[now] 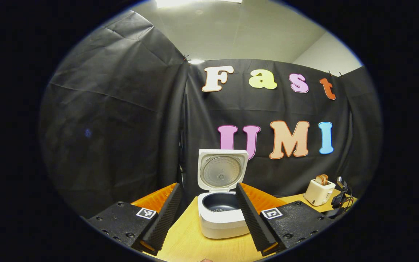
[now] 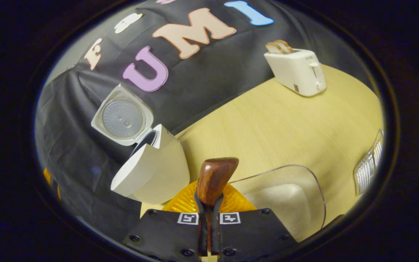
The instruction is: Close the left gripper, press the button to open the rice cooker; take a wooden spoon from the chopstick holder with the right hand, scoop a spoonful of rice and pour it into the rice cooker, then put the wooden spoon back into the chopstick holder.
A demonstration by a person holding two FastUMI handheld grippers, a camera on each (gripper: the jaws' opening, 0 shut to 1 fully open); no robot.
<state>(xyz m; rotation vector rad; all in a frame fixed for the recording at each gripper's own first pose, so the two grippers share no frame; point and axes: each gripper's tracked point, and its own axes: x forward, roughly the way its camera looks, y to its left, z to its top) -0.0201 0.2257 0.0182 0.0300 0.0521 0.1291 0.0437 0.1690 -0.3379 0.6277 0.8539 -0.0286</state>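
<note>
White rice cooker with a dark inner pot and a grey, finely dotted lid underside; reddish-brown wooden spoon; pale yellow wood-grain desk; cream toaster holding tan bread; clear container of white rice

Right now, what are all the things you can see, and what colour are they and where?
rice cooker: 1, white, lid up, table's back edge, some grains inside
toaster: 1, cream, two bread slices in it, far corner of table
clear container: 1, see-through, white rice inside, near edge
wooden spoon: 1, brown, clamped upright
table: 1, pale wood
cables: a dark bundle, beside the toaster
left gripper: 1, open, before the cooker
right gripper: 1, shut on the spoon
</note>
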